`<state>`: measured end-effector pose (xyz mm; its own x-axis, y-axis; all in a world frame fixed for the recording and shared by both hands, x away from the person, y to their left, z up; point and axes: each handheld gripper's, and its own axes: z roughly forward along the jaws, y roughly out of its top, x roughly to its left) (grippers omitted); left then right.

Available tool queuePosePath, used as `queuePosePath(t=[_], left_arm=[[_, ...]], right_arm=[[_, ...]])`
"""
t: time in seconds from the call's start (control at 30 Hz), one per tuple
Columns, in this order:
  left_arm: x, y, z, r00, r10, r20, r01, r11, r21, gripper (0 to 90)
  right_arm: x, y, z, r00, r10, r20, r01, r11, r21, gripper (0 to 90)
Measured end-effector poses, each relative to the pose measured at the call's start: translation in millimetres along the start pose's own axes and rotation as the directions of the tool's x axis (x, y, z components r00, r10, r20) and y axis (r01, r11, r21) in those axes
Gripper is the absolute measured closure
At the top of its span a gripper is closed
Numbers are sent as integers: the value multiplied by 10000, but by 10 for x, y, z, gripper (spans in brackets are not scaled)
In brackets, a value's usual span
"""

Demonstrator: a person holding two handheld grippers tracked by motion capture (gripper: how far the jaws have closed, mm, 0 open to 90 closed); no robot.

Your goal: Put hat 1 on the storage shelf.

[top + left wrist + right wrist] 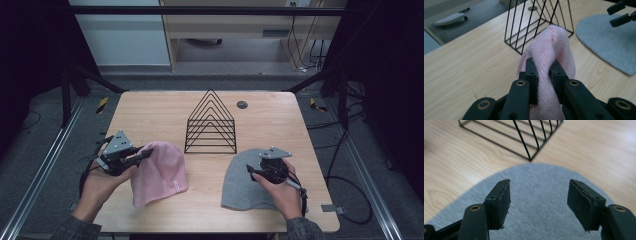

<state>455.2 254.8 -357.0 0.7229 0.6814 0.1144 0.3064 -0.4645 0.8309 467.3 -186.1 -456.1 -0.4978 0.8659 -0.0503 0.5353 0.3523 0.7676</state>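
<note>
**A:** What does the high view give you?

**B:** The wooden table (150, 107), with a black wire rack (211, 124) near its middle. A pink knit beanie (161, 172) lies at about 8 o'clock from the rack, a grey beanie (242, 182) at about 5 o'clock. The left gripper (146, 152) sits at the pink beanie's 9 o'clock edge; the right gripper (254, 173) is over the grey one. Whether either one grips anything, I cannot tell from up there.

**A:** And the gripper views?

**B:** The left gripper view settles it: the left gripper (543, 72) is clenched on a fold of the pink knit beanie (554, 45), the fabric bunched up between the pads, the wire rack (534, 25) at 12 o'clock behind it and the grey beanie (606, 42) at 2 o'clock.

**A:** The right one?

**B:** In the right gripper view the right gripper (539, 200) is released, jaws apart with the grey beanie (539, 185) lying flat beneath them and nothing pinched. The rack's base (524, 142) lies at 12 o'clock.
</note>
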Motion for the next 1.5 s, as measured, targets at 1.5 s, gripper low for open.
queuePosePath(t=[1.5], left_arm=[[176,1684,-323,9913,1314,88,-1279,9764,-1739,797]], right_arm=[[555,948,-411,9620,-2242,-1560,1994,9668,-1599,421]])
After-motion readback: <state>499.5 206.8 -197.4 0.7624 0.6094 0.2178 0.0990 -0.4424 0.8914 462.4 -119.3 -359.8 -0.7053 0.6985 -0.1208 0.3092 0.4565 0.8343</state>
